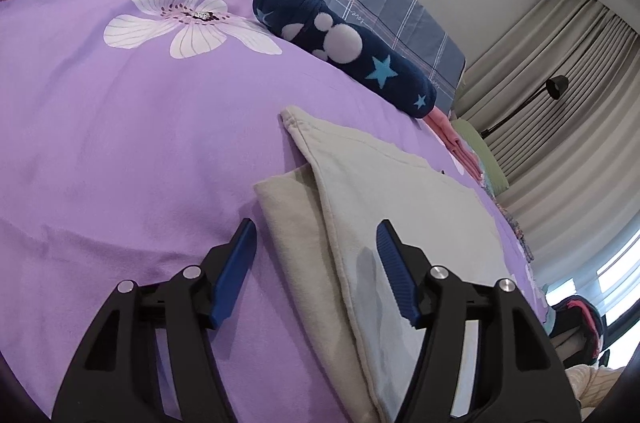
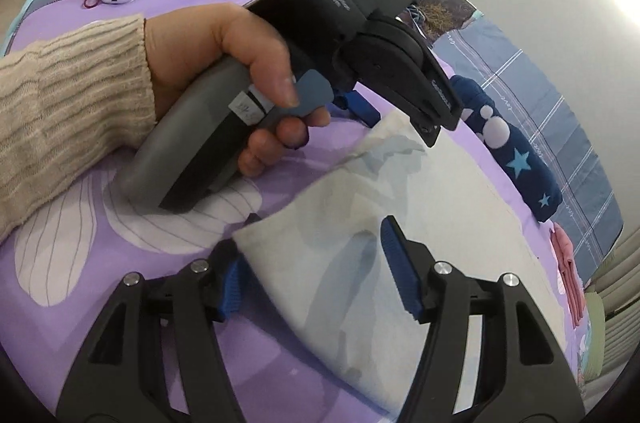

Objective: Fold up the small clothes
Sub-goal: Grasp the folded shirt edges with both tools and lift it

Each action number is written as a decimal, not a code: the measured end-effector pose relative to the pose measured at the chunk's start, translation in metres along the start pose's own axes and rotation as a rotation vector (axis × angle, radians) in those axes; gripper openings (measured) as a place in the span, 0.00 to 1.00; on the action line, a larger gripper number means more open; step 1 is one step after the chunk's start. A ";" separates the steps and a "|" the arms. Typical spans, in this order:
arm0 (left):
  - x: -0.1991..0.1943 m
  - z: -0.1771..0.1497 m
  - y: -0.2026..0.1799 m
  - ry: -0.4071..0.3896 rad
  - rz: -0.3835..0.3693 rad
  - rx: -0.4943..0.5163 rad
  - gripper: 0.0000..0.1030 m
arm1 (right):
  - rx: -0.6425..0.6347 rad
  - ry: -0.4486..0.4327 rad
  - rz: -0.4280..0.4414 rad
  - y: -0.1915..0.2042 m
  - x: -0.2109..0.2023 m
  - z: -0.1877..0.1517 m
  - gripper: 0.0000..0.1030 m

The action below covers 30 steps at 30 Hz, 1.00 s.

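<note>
Cloth [image 1: 400,191] half folded on bed [image 1: 140,143], more folds left, left gripper [image 1: 316,251] and right gripper [image 2: 312,263] fingers spread, grasping nothing.

Bright daylight, heavy fisheye edge warp

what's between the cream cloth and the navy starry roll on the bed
Only bare purple bedsheet lies between the cream cloth and the navy roll, clearest in the left wrist view.

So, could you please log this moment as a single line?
left gripper: open over cream garment edge | right gripper: open, cream corner between jaws | purple bedspread
</note>
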<state>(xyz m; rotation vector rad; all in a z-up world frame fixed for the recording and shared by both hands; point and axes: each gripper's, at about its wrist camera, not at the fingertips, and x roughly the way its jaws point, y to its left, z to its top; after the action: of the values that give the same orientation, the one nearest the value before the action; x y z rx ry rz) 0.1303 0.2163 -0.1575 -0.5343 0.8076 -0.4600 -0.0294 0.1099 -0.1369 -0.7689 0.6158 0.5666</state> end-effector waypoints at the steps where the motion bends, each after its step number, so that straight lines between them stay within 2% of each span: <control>1: -0.002 0.000 0.000 0.007 0.004 -0.003 0.55 | 0.006 0.000 0.002 -0.001 -0.001 -0.001 0.60; 2: -0.003 0.000 0.000 0.015 0.004 -0.005 0.52 | 0.016 0.003 0.007 -0.003 -0.003 -0.002 0.60; 6: -0.008 -0.003 -0.007 0.074 -0.054 0.014 0.52 | 0.080 0.030 0.062 -0.016 -0.013 -0.012 0.60; 8: -0.003 -0.002 -0.009 0.096 -0.048 0.037 0.52 | 0.089 0.033 0.064 -0.020 -0.014 -0.019 0.61; 13: 0.026 0.022 0.002 0.087 -0.099 -0.042 0.51 | 0.106 0.035 0.058 -0.017 -0.001 -0.008 0.59; 15: 0.034 0.030 0.004 0.086 -0.083 -0.051 0.39 | 0.126 0.035 0.057 -0.018 0.006 -0.003 0.56; 17: 0.041 0.037 0.007 0.101 -0.059 -0.069 0.13 | 0.160 0.042 0.074 -0.022 0.011 0.000 0.48; 18: 0.043 0.038 0.010 0.111 -0.073 -0.085 0.11 | 0.176 0.045 0.075 -0.025 0.012 0.000 0.39; 19: 0.043 0.038 0.010 0.111 -0.078 -0.091 0.09 | 0.191 0.048 0.069 -0.027 0.012 0.000 0.33; 20: 0.041 0.038 0.008 0.107 -0.074 -0.084 0.07 | 0.207 0.048 0.071 -0.031 0.012 -0.001 0.19; 21: 0.040 0.038 0.005 0.103 -0.064 -0.072 0.07 | 0.244 0.047 0.071 -0.038 0.011 -0.003 0.10; 25: 0.033 0.043 -0.015 0.095 -0.026 -0.025 0.07 | 0.381 0.042 0.143 -0.063 0.006 -0.009 0.10; 30: 0.028 0.053 -0.039 0.093 0.011 0.025 0.07 | 0.394 0.007 0.139 -0.068 -0.008 -0.012 0.10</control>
<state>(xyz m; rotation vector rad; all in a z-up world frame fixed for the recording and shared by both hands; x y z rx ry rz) 0.1811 0.1842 -0.1189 -0.4880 0.8919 -0.4873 0.0067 0.0588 -0.1068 -0.3594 0.7633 0.5479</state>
